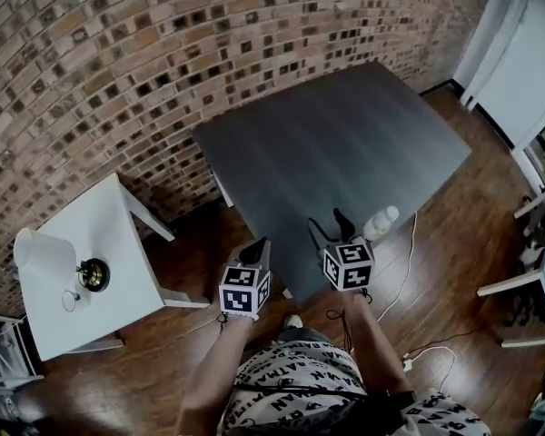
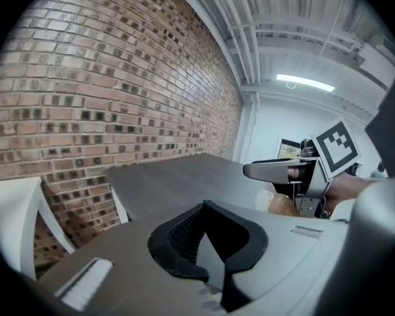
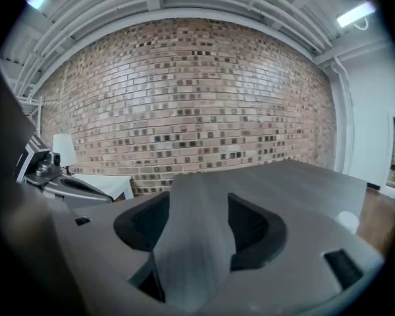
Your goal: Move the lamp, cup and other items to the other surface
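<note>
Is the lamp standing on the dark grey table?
No, the lamp stands on the white side table, well to the left of the dark grey table.

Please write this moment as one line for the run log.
left gripper: shut, empty | right gripper: open, empty | lamp: on white table | both grippers: near dark table

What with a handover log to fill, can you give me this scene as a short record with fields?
Small table: white, left, by the brick wall
On it: lamp, black round piece beside it, perhaps its base, small clear cup
Big table: dark grey, centre
Left tool: shut, empty, at the big table's near edge
Right tool: open, empty, beside the left one
Unclear: small white thing by the right tool
</note>
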A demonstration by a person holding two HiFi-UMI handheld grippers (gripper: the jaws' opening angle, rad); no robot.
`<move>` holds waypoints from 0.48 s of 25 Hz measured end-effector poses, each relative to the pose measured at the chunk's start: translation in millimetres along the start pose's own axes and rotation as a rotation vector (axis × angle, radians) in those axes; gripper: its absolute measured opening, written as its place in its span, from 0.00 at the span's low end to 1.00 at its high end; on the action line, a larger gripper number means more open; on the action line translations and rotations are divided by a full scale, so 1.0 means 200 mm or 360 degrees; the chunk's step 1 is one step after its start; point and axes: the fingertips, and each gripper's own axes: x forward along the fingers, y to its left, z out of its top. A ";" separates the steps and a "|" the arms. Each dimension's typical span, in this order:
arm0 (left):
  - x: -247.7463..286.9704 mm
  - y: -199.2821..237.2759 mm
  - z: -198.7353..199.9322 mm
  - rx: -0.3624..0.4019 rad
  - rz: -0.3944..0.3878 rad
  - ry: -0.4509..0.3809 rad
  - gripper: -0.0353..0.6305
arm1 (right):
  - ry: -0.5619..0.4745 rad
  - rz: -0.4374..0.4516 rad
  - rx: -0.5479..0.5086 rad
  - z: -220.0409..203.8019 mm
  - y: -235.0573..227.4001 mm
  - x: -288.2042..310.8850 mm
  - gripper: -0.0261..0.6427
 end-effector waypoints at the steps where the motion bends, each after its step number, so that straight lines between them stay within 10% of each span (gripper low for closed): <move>1: -0.04 0.04 -0.01 -0.0009 0.0020 -0.0005 0.06 | 0.0005 0.0038 0.0001 -0.01 0.07 0.02 0.48; 12: -0.62 0.55 -0.15 -0.0164 0.0349 -0.0070 0.06 | 0.0046 0.0479 -0.0071 0.01 0.97 0.23 0.48</move>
